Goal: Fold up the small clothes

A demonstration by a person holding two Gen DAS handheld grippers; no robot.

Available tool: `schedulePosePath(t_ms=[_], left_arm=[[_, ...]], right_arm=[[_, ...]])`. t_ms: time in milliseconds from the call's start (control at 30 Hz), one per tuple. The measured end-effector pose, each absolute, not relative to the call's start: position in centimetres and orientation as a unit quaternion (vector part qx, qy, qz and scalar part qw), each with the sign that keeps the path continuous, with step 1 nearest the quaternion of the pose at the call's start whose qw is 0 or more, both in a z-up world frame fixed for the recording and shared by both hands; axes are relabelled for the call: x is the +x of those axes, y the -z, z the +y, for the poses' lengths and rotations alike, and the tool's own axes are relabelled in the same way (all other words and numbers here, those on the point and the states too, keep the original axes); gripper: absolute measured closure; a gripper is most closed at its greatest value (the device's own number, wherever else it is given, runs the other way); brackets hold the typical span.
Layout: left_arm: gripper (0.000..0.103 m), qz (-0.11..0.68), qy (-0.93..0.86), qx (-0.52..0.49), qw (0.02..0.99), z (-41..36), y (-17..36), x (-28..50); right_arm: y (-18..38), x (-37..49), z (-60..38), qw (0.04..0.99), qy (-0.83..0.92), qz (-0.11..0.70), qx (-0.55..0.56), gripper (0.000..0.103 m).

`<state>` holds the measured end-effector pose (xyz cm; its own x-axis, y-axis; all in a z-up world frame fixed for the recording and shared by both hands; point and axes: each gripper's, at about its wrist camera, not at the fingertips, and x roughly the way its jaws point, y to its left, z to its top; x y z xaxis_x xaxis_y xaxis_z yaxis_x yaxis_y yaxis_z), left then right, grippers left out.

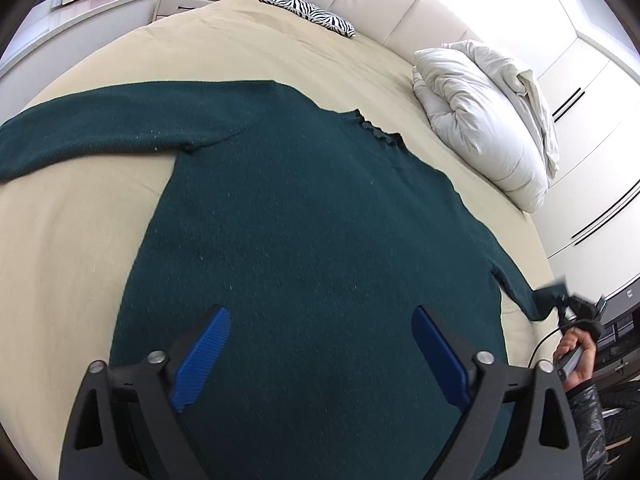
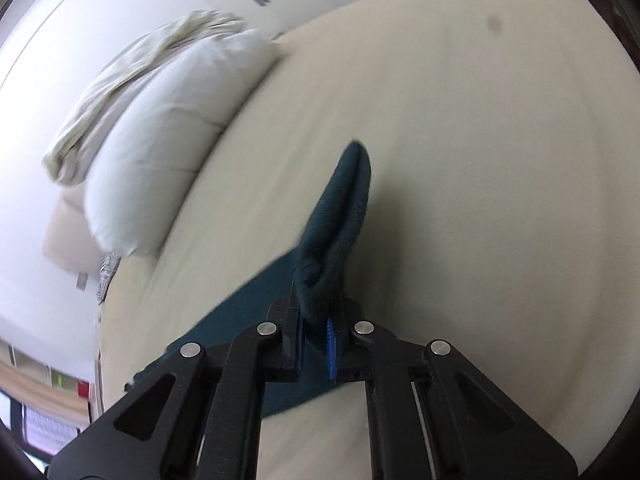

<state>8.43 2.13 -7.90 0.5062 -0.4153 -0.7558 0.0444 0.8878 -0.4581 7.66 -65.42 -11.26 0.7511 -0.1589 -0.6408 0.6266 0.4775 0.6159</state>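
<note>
A wide bed under a beige sheet (image 1: 100, 240) fills the room, with a rumpled white duvet (image 1: 480, 120) bunched at its far side. A dark green knitted sweater (image 1: 300, 220) lies flat on the sheet, one sleeve stretched out to the left. The left gripper (image 1: 320, 344) hangs wide open above its body (nothing between the blue pads), while the right gripper (image 2: 316, 340) is clamped on the other sleeve's cuff (image 2: 344, 216).
</note>
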Motion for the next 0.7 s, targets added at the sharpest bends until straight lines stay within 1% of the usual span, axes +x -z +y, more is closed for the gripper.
schedulePosePath(t_ms=[167, 267, 400, 433, 500, 533, 567, 600, 633, 667, 700], left_arm=[[0.015, 0.462, 0.146, -0.212, 0.849, 2.9, 7.2, 10.0], [0.015, 0.449, 0.151, -0.216, 0.854, 3.0, 6.6, 10.9], [0.015, 0.443, 0.159, -0.224, 0.853, 3.0, 6.5, 12.7], [0.015, 0.444, 0.16, -0.226, 0.852, 2.9, 6.6, 13.2], [0.015, 0.45, 0.163, -0.235, 0.846, 2.7, 7.2, 14.4], [0.015, 0.452, 0.167, -0.243, 0.842, 2.5, 7.6, 15.1], [0.015, 0.455, 0.17, -0.248, 0.838, 2.3, 7.8, 15.5], [0.014, 0.458, 0.173, -0.255, 0.834, 2.0, 8.1, 16.2], [0.014, 0.459, 0.176, -0.257, 0.832, 1.6, 8.3, 16.6], [0.014, 0.461, 0.181, -0.256, 0.83, 0.8, 8.5, 17.3], [0.014, 0.463, 0.184, -0.253, 0.829, 0.1, 8.7, 17.7]], right_arm=[[5.1, 16.4, -55.2, 0.882, 0.101, 0.279, 0.366, 0.096], [3.4, 21.6, -46.1, 0.902, 0.011, 0.301, 0.309, 0.096], [5.7, 26.6, -34.7, 0.904, -0.052, 0.354, 0.235, 0.096], [7.0, 27.6, -32.4, 0.899, -0.06, 0.371, 0.224, 0.092], [9.6, 29.0, -29.2, 0.888, -0.079, 0.403, 0.206, 0.09], [10.5, 29.4, -28.3, 0.883, -0.09, 0.416, 0.199, 0.085], [11.5, 29.4, -27.0, 0.876, -0.104, 0.427, 0.197, 0.073], [12.4, 29.3, -26.9, 0.867, -0.123, 0.437, 0.205, 0.065], [12.7, 28.6, -26.5, 0.865, -0.129, 0.436, 0.211, 0.051], [12.8, 27.9, -26.7, 0.866, -0.132, 0.43, 0.218, 0.04], [12.8, 27.0, -27.4, 0.87, -0.131, 0.419, 0.223, 0.034]])
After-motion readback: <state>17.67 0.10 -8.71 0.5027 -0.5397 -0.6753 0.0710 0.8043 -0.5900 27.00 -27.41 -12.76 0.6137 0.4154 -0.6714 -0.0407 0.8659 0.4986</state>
